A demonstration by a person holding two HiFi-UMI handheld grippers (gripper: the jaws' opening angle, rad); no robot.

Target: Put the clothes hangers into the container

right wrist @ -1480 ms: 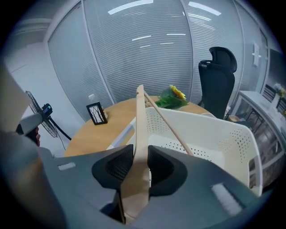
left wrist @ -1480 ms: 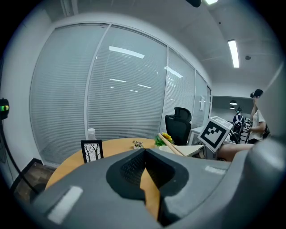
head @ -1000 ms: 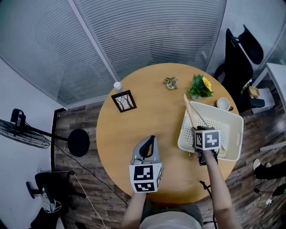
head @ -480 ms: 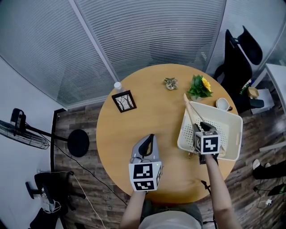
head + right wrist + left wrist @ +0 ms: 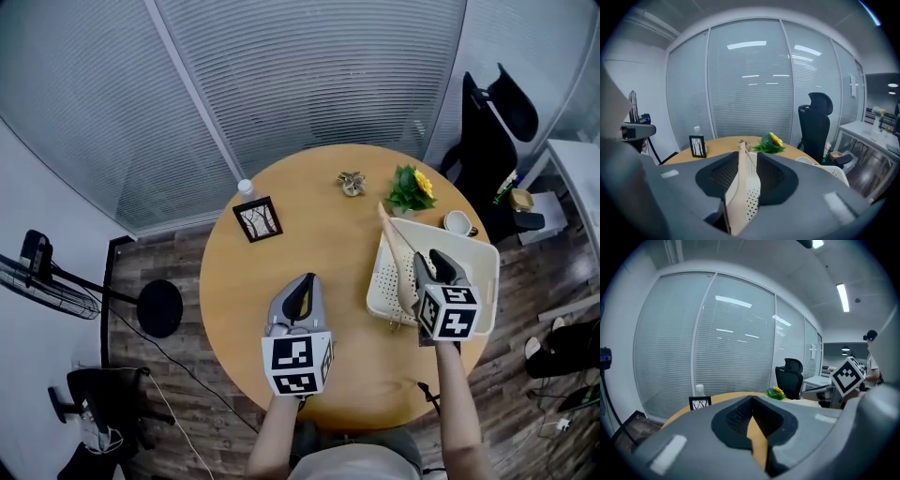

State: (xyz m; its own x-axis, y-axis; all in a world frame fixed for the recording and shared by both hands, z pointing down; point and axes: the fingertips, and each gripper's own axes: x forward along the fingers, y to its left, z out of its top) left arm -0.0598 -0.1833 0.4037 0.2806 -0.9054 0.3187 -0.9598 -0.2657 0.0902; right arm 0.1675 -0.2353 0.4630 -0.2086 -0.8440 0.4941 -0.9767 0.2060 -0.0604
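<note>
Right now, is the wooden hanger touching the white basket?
Touching. The head view shows the wooden hanger lying inside the white basket, its far end resting across the rim and poking out.

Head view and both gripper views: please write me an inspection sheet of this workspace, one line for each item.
Surface: round wooden table, things stand only along its far and right sides.
Job's things: one wooden hanger leans in the white perforated basket, its end above the rim.
Clutter: picture frame, small bottle, small ornament, sunflower plant, cup.
Grippers: left gripper shut, empty. Right gripper above the basket, jaws have just been opening; the hanger shows in the gap, pads not pressing it.
Cables: thin cable on the floor left of the table.
Surroundings: walls with blinds, office chair, fan.
</note>
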